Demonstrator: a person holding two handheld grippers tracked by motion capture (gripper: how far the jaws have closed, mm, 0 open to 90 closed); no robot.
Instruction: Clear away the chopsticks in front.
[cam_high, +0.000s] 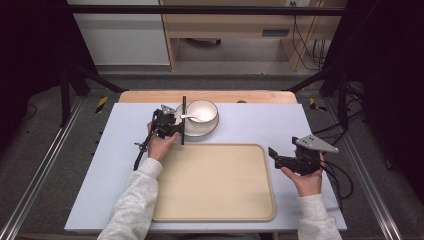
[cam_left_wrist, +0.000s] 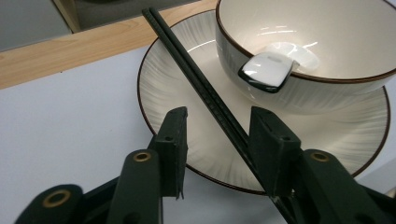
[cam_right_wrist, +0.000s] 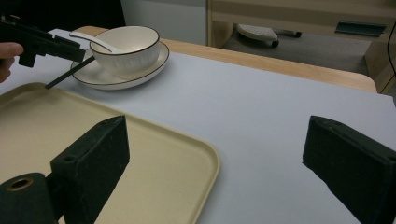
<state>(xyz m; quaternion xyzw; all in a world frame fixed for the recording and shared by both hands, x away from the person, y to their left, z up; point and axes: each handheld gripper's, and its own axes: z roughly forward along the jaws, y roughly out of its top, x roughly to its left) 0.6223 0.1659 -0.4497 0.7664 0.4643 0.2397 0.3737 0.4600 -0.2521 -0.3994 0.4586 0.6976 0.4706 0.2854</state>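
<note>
A pair of black chopsticks (cam_high: 183, 107) (cam_left_wrist: 196, 74) (cam_right_wrist: 65, 77) runs across the left rim of a white, dark-rimmed plate (cam_high: 211, 130) (cam_left_wrist: 177, 79) (cam_right_wrist: 140, 74). On the plate stands a white bowl (cam_high: 202, 111) (cam_left_wrist: 327, 46) (cam_right_wrist: 126, 44) with a white spoon (cam_high: 189, 117) (cam_left_wrist: 266, 70) (cam_right_wrist: 88, 39) in it. My left gripper (cam_high: 175, 121) (cam_left_wrist: 219, 116) (cam_right_wrist: 77, 52) is open around the chopsticks, which lie against one jaw with a wide gap to the other. My right gripper (cam_high: 274, 155) (cam_right_wrist: 217, 122) hangs open and empty by the right edge of the beige tray (cam_high: 215, 185) (cam_right_wrist: 140, 154).
The tray lies on a pale blue mat (cam_high: 260, 125) (cam_right_wrist: 261, 107) over a wooden table (cam_high: 150, 96). The near end of the chopsticks reaches the tray's far left corner. Black frame bars and cables stand off both sides of the table.
</note>
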